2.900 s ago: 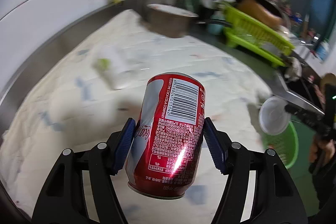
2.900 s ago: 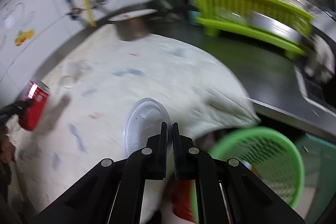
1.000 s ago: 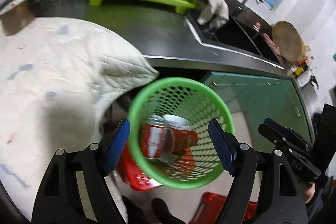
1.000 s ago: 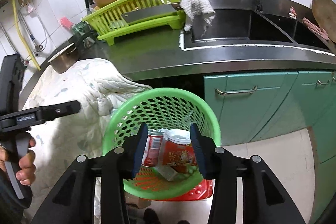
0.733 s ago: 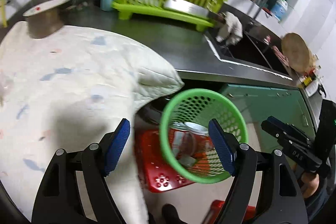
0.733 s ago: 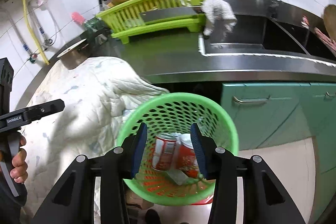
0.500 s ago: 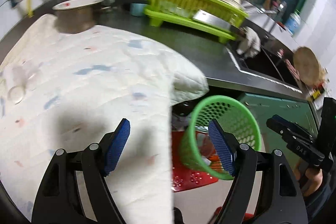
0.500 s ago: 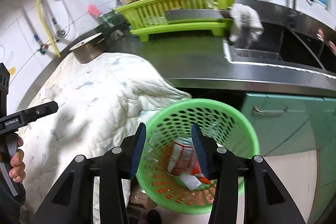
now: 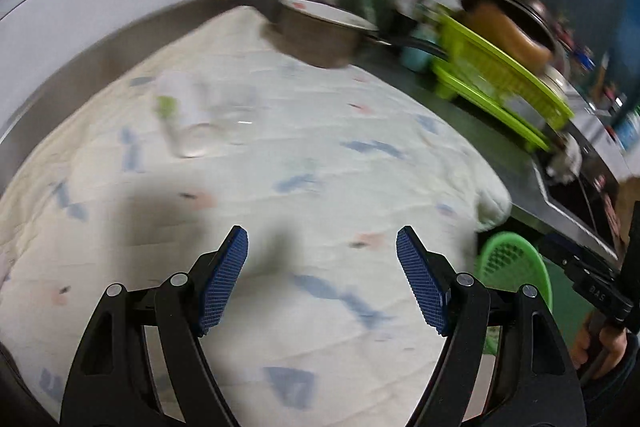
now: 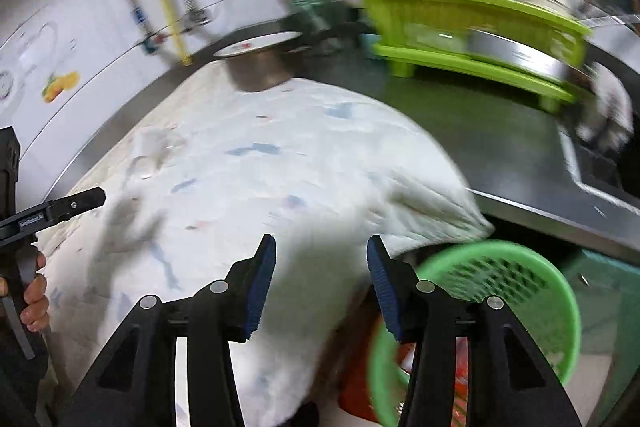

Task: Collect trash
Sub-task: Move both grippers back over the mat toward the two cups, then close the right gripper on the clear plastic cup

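Note:
A clear plastic cup (image 9: 200, 119) lies on its side on the white quilted cloth (image 9: 320, 163), blurred, far left of the counter; the right wrist view shows the cup (image 10: 150, 155) too. My left gripper (image 9: 321, 233) hangs open and empty over the cloth's near part. My right gripper (image 10: 321, 241) hovers at the cloth's right edge, jaws opening, nothing between them. The green basket (image 10: 500, 291) stands low at the right, beside the counter, also in the left wrist view as a green basket (image 9: 516, 275). A hand holds each gripper at the views' edges.
A metal pot (image 9: 320, 35) topped by a plate stands at the cloth's far end. A lime dish rack (image 10: 472, 35) with pans fills the counter's right, before the sink (image 9: 580, 195). Something red (image 10: 360, 387) sits under the basket, by teal cabinets.
Both views swung from the basket on the floor back over the cloth. The basket slid to the lower right of each view. The right jaws widened a little; the left stayed open.

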`<action>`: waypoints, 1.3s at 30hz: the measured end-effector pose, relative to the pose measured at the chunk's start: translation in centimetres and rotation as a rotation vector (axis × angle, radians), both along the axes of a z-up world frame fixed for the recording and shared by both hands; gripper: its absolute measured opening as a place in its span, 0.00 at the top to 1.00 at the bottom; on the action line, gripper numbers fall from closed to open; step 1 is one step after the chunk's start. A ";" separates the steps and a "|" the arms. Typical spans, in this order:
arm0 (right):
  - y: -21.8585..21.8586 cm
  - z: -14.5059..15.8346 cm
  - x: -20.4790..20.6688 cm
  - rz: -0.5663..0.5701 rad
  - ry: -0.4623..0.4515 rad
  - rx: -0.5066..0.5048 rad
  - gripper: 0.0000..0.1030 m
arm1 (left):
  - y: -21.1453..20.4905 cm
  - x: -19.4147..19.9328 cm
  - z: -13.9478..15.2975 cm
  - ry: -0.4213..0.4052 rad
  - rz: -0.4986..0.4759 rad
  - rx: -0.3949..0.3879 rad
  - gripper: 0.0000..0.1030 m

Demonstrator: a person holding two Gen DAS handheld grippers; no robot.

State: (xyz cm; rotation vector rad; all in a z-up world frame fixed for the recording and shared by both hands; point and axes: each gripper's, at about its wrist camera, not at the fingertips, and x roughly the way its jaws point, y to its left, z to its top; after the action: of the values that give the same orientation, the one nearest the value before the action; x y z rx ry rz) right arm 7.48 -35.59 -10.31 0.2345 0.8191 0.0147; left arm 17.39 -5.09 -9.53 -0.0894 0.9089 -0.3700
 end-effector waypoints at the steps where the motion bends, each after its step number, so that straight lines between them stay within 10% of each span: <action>1: 1.1 0.1 1.0 0.028 -0.001 -0.002 0.55 | 1.3 0.3 0.0 -0.001 0.027 -0.002 0.26; 19: 16.5 0.2 17.7 0.389 -0.025 -0.039 0.55 | 13.5 1.7 -0.8 0.007 0.263 -0.032 0.26; 39: 22.9 -3.9 28.7 0.462 0.034 -0.095 0.55 | 16.7 3.5 -2.5 0.038 0.315 -0.065 0.26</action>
State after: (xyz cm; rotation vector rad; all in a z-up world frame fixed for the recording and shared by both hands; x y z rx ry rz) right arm 36.16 -12.72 -14.26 -0.0479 0.8914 0.4050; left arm 20.88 11.66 -12.01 -0.2963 0.9036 -0.1049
